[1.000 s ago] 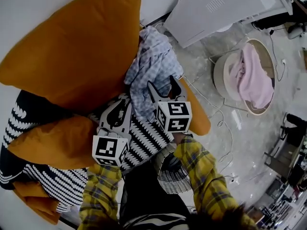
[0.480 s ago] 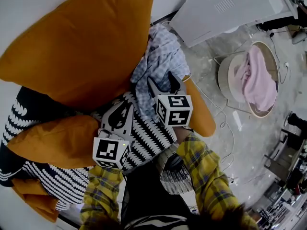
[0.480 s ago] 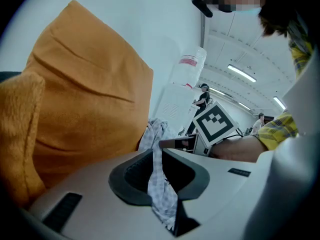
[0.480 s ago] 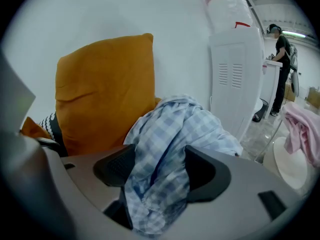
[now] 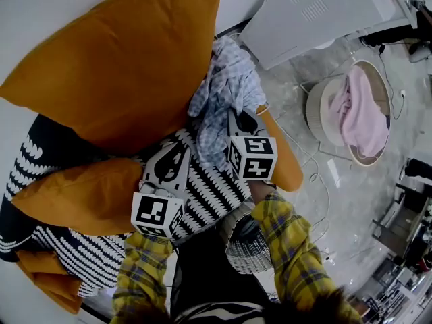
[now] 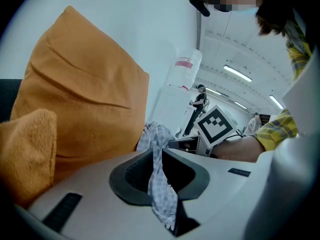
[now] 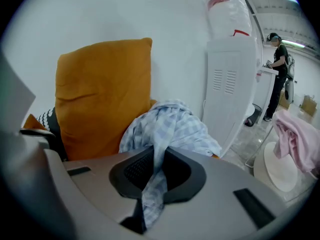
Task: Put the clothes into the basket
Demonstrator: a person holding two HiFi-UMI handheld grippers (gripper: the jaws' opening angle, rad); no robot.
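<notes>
Right gripper [image 7: 153, 158]: 2 jaws just closed on checked shirt [image 7: 170, 124] (orange cushion [image 7: 100, 94] behind).

An orange cushion [image 5: 128, 59] lies beside a black-and-white patterned cushion [image 5: 209, 191].

Lab hall, strip lights [image 6: 237, 74], sofa cushions [image 5: 121, 59]

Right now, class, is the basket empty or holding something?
Holding something: a pink garment lies inside the basket, draped toward its rim.
</notes>
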